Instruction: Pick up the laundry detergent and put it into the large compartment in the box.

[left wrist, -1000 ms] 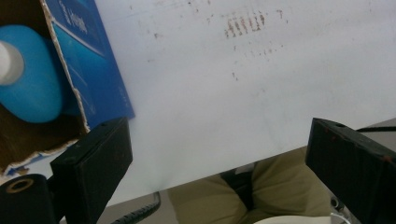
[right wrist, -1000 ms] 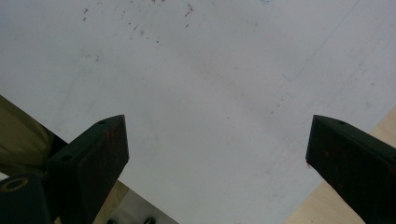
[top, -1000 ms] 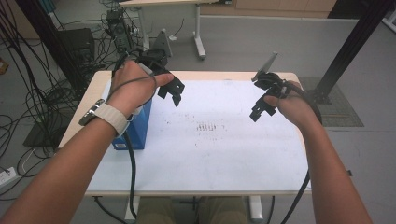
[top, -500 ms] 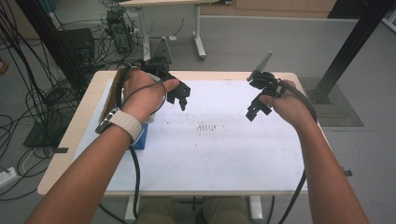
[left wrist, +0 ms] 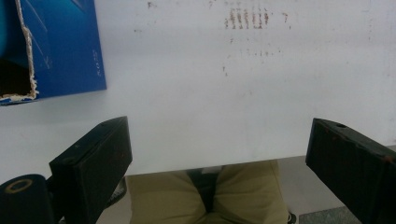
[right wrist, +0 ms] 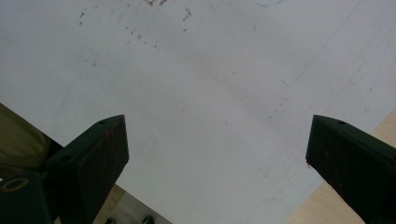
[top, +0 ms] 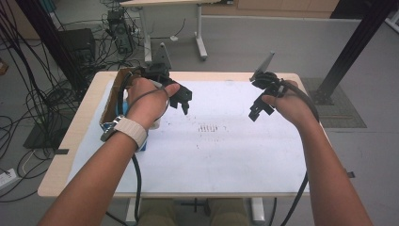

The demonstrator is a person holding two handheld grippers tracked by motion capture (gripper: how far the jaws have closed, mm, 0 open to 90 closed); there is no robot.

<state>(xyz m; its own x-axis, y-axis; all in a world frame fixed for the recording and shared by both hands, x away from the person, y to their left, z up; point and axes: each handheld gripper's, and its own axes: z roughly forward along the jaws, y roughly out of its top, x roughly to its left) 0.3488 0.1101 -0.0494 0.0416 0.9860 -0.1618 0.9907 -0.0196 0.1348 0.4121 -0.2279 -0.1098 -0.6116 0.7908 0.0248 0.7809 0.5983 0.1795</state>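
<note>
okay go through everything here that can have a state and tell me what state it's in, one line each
Left gripper: open, empty, held above the sheet.
Right gripper: open, empty, held above the sheet.
Blue box: resting on the sheet, top torn open, contents too dark to tell.
White sheet: flat on the table, smudged with reddish marks near the middle.
Table: upright, covered by the sheet.
</note>
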